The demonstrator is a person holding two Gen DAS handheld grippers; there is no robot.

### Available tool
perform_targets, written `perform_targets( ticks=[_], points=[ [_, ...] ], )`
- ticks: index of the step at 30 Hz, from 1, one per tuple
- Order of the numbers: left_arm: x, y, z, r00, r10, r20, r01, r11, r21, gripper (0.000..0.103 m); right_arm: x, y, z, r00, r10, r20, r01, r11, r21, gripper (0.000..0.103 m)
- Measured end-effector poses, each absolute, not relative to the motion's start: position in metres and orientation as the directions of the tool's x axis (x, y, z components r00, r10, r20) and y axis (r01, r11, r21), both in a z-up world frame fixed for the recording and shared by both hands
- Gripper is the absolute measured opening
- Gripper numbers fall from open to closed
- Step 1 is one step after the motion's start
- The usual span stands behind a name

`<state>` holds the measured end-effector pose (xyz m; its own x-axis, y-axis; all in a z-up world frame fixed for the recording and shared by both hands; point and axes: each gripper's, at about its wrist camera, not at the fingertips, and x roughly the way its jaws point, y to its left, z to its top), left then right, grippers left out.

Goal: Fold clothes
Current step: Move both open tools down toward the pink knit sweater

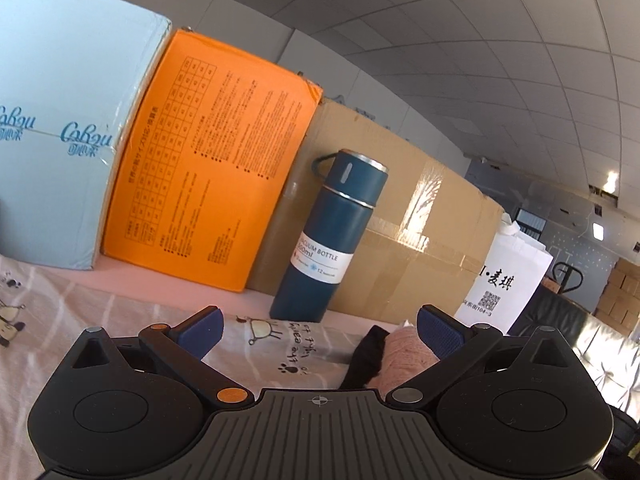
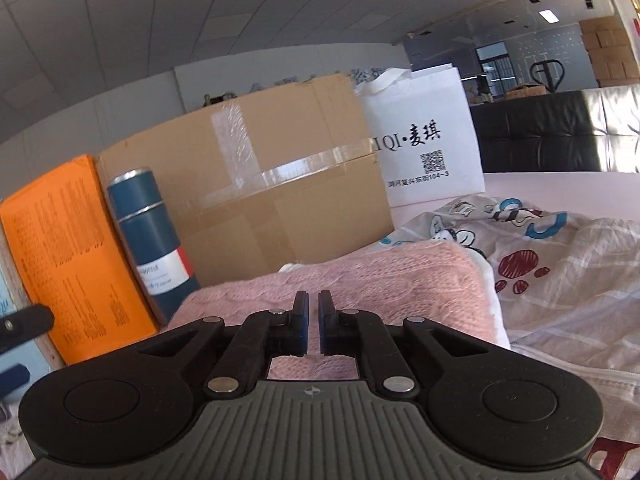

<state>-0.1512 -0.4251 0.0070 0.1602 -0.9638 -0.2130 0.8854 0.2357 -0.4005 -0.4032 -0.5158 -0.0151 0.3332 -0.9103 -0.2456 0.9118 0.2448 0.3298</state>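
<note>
A folded pink knit garment (image 2: 360, 280) lies on the bed in front of my right gripper (image 2: 313, 304). The right jaws are nearly closed with a thin gap, low over the knit; no cloth shows between them. In the left wrist view the same pink knit (image 1: 404, 356) lies at the right, beside a black piece (image 1: 366, 360). My left gripper (image 1: 320, 332) is wide open and empty above a printed cartoon sheet (image 1: 280, 344). A crumpled printed cloth with paw prints (image 2: 560, 264) lies right of the knit.
Along the back stand a light blue box (image 1: 60, 140), an orange box (image 1: 208, 168), a blue vacuum bottle (image 1: 328, 240), a taped cardboard box (image 2: 272, 184) and a white bag (image 2: 420, 140). A black sofa (image 2: 540, 136) stands behind.
</note>
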Motion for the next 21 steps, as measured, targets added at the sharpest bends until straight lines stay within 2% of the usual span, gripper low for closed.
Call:
perform_targets(
  ticks=[5, 6, 7, 8, 10, 13, 15, 17, 18, 20, 21],
  points=[
    [-0.153, -0.435, -0.002, 0.154, -0.958, -0.241, 0.882, 0.243, -0.403, 0.103, -0.406, -0.513, -0.016, 0.398, -0.888, -0.230, 0.883, 0.302, 0.360, 0.010],
    [-0.151, -0.436, -0.004, 0.153, -0.957, -0.248, 0.879, 0.246, -0.409, 0.103, -0.402, -0.511, -0.015, 0.408, -0.884, -0.228, 0.883, 0.319, 0.344, 0.025],
    [-0.150, -0.437, -0.006, 0.152, -0.955, -0.255, 0.874, 0.251, -0.416, 0.103, -0.398, -0.508, -0.015, 0.417, -0.882, -0.220, 0.884, 0.337, 0.324, 0.048],
    [-0.148, -0.437, -0.007, 0.152, -0.953, -0.262, 0.869, 0.255, -0.424, 0.103, -0.394, -0.504, -0.014, 0.434, -0.876, -0.209, 0.879, 0.362, 0.310, 0.057],
    [-0.146, -0.437, -0.010, 0.156, -0.951, -0.266, 0.860, 0.264, -0.436, 0.103, -0.384, -0.498, -0.013, 0.477, -0.858, -0.193, 0.866, 0.419, 0.274, 0.067],
    [-0.145, -0.439, -0.013, 0.153, -0.949, -0.275, 0.854, 0.267, -0.447, 0.103, -0.363, -0.496, -0.015, 0.518, -0.825, -0.227, 0.854, 0.484, 0.189, 0.082],
    [-0.147, -0.440, -0.015, 0.141, -0.950, -0.279, 0.860, 0.257, -0.442, 0.103, -0.347, -0.499, -0.018, 0.530, -0.802, -0.275, 0.847, 0.513, 0.136, 0.082],
    [-0.150, -0.441, -0.016, 0.131, -0.951, -0.279, 0.865, 0.247, -0.437, 0.103, -0.331, -0.507, -0.026, 0.484, -0.798, -0.359, 0.869, 0.487, 0.089, 0.082],
    [-0.150, -0.441, -0.016, 0.128, -0.952, -0.278, 0.866, 0.244, -0.436, 0.103, -0.327, -0.509, -0.030, 0.459, -0.808, -0.369, 0.879, 0.472, 0.059, 0.080],
    [-0.152, -0.441, -0.016, 0.123, -0.954, -0.274, 0.869, 0.237, -0.434, 0.103, -0.322, -0.511, -0.035, 0.421, -0.824, -0.379, 0.893, 0.449, 0.016, 0.069],
    [-0.152, -0.440, -0.016, 0.120, -0.955, -0.273, 0.871, 0.233, -0.433, 0.103, -0.323, -0.510, -0.034, 0.422, -0.828, -0.369, 0.895, 0.445, 0.025, 0.052]
  ],
)
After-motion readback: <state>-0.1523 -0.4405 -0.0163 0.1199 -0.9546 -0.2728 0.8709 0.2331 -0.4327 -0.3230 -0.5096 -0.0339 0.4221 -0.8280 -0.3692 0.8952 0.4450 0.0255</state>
